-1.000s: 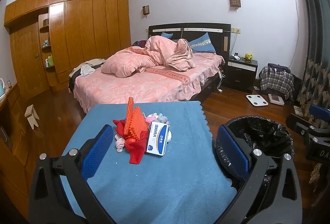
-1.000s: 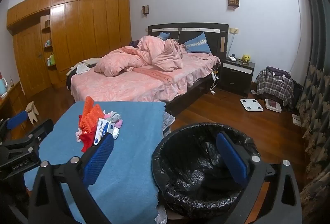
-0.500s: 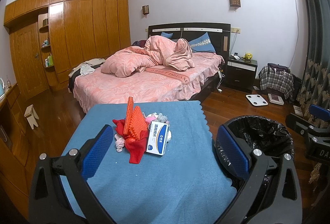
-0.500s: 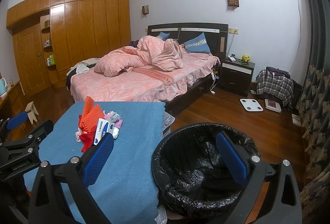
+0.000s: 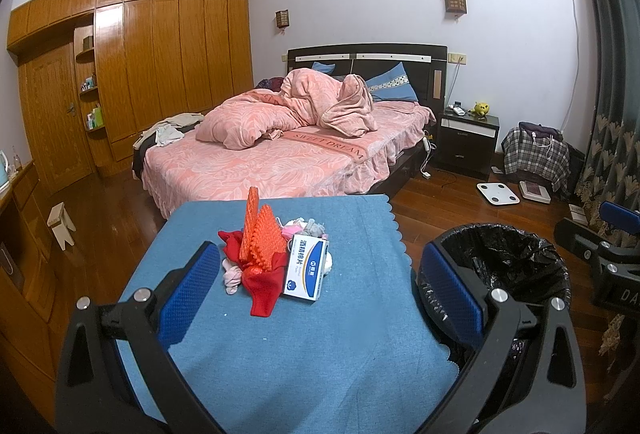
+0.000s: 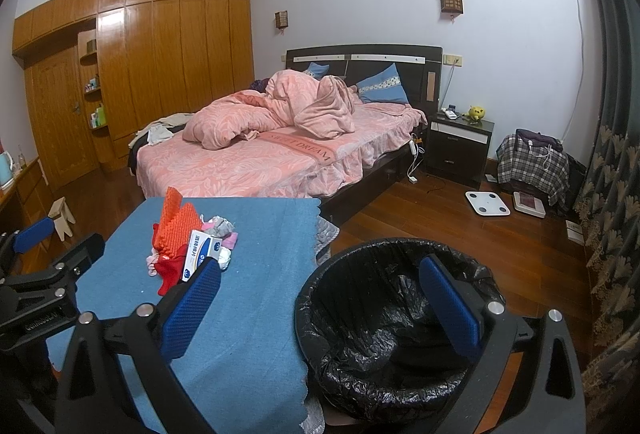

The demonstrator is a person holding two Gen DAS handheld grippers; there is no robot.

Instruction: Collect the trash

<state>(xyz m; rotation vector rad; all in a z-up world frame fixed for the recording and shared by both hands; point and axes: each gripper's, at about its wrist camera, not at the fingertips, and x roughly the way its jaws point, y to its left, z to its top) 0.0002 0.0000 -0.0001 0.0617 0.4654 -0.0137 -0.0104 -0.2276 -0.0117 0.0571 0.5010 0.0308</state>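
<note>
Blue-clothed bench point(image 5: 304, 346), trash pile point(image 5: 276, 254) at its middle, white box point(image 5: 305, 269) on pile's right, black-lined bin point(image 6: 392, 330) right of bench, left gripper point(image 5: 316, 294) and right gripper point(image 6: 320, 304) jaws wide, empty.

Trash heap on the worktop, bin to its right

The trash pile point(image 5: 276, 254) sat mid-worktop point(image 5: 280, 346), a box point(image 5: 305, 269) leaning at its right; the bin point(image 5: 508, 274) stood on the floor right, the bed point(image 5: 280, 154) far behind.
</note>
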